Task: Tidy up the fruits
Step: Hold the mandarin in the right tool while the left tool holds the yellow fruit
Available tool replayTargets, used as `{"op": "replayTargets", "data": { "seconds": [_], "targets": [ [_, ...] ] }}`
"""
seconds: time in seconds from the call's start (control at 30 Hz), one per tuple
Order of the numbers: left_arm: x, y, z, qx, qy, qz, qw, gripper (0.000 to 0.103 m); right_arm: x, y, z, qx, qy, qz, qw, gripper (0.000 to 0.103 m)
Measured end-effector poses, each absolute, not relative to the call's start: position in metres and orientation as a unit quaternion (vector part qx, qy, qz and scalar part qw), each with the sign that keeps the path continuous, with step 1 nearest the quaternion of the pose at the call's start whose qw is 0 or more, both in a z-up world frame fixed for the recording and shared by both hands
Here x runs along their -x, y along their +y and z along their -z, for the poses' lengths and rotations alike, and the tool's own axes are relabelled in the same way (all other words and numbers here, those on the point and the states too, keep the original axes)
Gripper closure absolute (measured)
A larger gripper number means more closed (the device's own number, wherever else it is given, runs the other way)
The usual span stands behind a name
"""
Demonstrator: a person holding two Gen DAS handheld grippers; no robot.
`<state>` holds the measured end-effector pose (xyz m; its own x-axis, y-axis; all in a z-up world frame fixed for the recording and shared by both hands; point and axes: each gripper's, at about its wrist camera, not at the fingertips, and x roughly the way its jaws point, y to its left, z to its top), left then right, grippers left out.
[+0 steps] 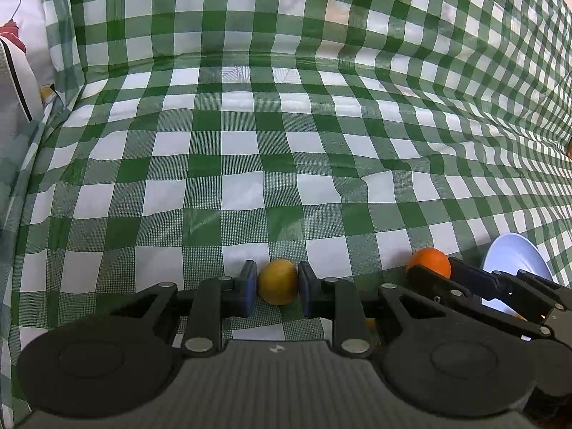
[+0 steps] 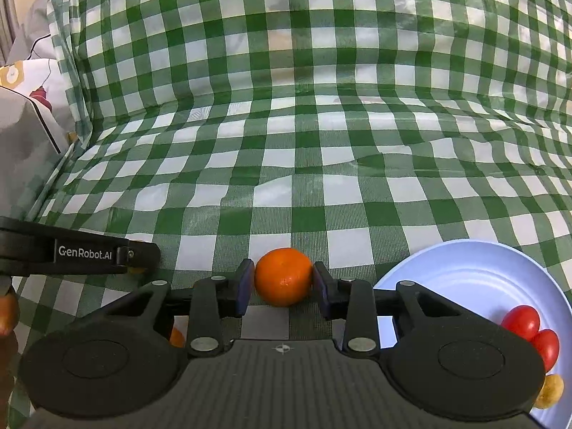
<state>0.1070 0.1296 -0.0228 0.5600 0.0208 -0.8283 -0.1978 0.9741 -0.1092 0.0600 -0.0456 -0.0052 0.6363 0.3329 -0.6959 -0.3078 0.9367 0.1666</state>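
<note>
My left gripper (image 1: 277, 287) is shut on a small yellow-orange fruit (image 1: 277, 281), low over the checked cloth. My right gripper (image 2: 283, 280) is shut on an orange mandarin (image 2: 283, 276); the mandarin also shows in the left wrist view (image 1: 429, 261), held by the right gripper's black fingers. A pale blue plate (image 2: 464, 275) lies to the right of the right gripper and holds two red tomatoes (image 2: 521, 321) and a small yellow fruit (image 2: 550, 389). The plate also shows in the left wrist view (image 1: 514, 255). The left gripper's side (image 2: 82, 252) shows at left in the right wrist view.
A green and white checked cloth (image 1: 286, 150) covers the surface and rises up behind it. White fabric with a dark line (image 1: 18, 82) lies at the far left. Another small orange fruit (image 2: 177, 338) peeks out under the right gripper's left arm.
</note>
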Motion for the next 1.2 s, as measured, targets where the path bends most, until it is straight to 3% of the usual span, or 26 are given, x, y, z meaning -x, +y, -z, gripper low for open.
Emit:
{"op": "replayTargets", "data": {
  "seconds": [1.2],
  "targets": [
    [-0.110, 0.114, 0.020, 0.101, 0.458, -0.072, 0.880, 0.076, -0.060, -0.048, 0.003, -0.020, 0.380, -0.181, 0.907, 0.066]
  ]
}}
